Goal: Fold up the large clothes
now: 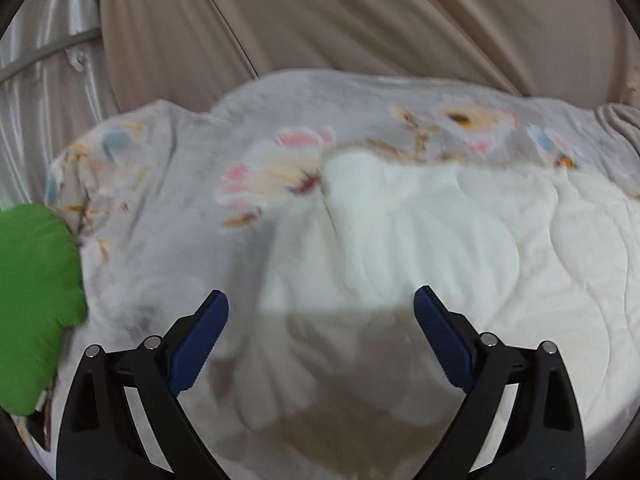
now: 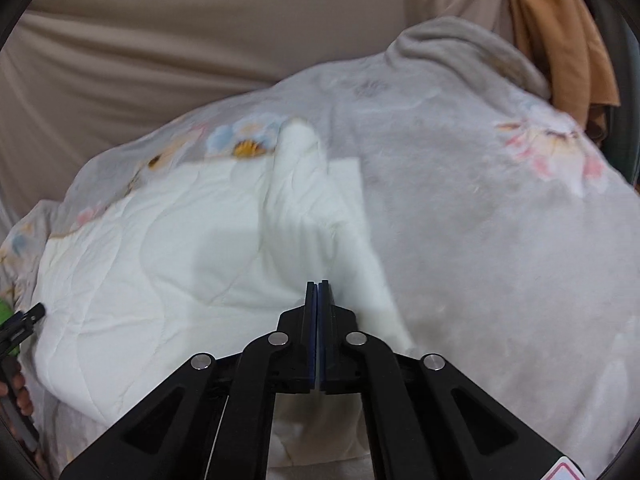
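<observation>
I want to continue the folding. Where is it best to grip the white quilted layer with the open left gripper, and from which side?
Probably the raised fold at the white quilted layer's far edge, beside the floral blanket. It stands up as a ridge, so the left gripper, jaws wide, could come straight forward from the near side and close across it.
</observation>
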`<act>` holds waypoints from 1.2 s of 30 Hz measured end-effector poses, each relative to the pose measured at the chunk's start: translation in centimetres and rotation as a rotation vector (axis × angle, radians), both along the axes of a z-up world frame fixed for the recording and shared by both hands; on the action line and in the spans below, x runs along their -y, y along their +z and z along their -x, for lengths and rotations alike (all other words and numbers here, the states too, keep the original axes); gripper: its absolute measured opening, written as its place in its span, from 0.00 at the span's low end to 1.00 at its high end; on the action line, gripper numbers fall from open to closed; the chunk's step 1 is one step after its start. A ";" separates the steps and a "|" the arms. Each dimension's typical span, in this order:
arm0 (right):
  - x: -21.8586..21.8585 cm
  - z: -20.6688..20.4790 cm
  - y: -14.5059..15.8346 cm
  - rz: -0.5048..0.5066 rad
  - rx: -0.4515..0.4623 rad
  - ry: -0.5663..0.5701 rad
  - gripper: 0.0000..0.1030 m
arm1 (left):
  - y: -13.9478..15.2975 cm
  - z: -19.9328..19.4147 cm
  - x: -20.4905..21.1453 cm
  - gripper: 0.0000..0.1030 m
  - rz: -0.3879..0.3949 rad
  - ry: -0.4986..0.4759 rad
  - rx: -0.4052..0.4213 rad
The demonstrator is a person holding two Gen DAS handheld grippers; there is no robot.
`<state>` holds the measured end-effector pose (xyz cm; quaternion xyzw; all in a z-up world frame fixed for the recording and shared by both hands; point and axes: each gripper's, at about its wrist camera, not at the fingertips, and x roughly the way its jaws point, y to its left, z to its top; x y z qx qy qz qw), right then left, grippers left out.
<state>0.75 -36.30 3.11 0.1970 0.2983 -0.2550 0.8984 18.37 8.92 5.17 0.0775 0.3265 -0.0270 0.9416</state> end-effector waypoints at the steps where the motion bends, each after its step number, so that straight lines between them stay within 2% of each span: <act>1: -0.2 -0.4 0.9 0.008 0.013 0.017 0.09 | 0.8 -0.4 0.1 0.89 0.009 -0.006 0.008; 4: -1.1 -2.9 3.1 0.056 0.029 0.088 0.09 | 2.7 -2.2 2.1 0.89 0.030 -0.059 0.022; 7: -1.7 -6.7 4.2 0.132 0.000 0.141 0.08 | 2.4 -4.8 5.0 0.89 0.040 -0.123 -0.024; 9: -0.7 -9.3 3.5 0.144 -0.050 0.145 0.05 | 1.0 -7.1 6.6 0.89 0.032 -0.132 -0.064; 11: 1.5 -11.4 1.9 0.118 -0.106 0.110 0.04 | -0.9 -9.4 7.3 0.90 -0.002 -0.102 -0.097; 12: 2.7 -11.9 0.9 0.108 -0.135 0.090 0.00 | -2.1 -10.8 7.4 0.91 -0.003 -0.093 -0.135; 13: 3.8 -12.4 -0.4 0.093 -0.165 0.066 0.00 | -2.7 -11.5 7.1 0.92 0.019 -0.097 -0.159; 16: 6.2 -12.9 -2.3 -0.023 -0.154 0.065 0.00 | -3.7 -12.6 6.8 0.94 0.053 -0.089 -0.201; 21: 5.1 -13.8 -2.7 0.057 -0.188 0.064 0.00 | -4.6 -12.7 7.2 0.95 0.033 -0.077 -0.193; 28: 5.9 -13.8 -2.8 0.018 -0.162 0.064 0.00 | -4.9 -13.0 6.9 0.96 0.049 -0.077 -0.204; 32: 4.9 -12.8 -1.1 0.065 -0.147 0.012 0.02 | -4.9 -12.8 7.0 0.96 0.038 -0.075 -0.197; 33: 3.9 -12.2 0.0 0.072 -0.112 0.023 0.13 | -4.9 -12.7 7.0 0.96 0.036 -0.074 -0.195; 36: -0.6 -11.4 3.0 0.090 -0.023 0.138 0.12 | -4.9 -12.7 7.1 0.96 0.029 -0.071 -0.192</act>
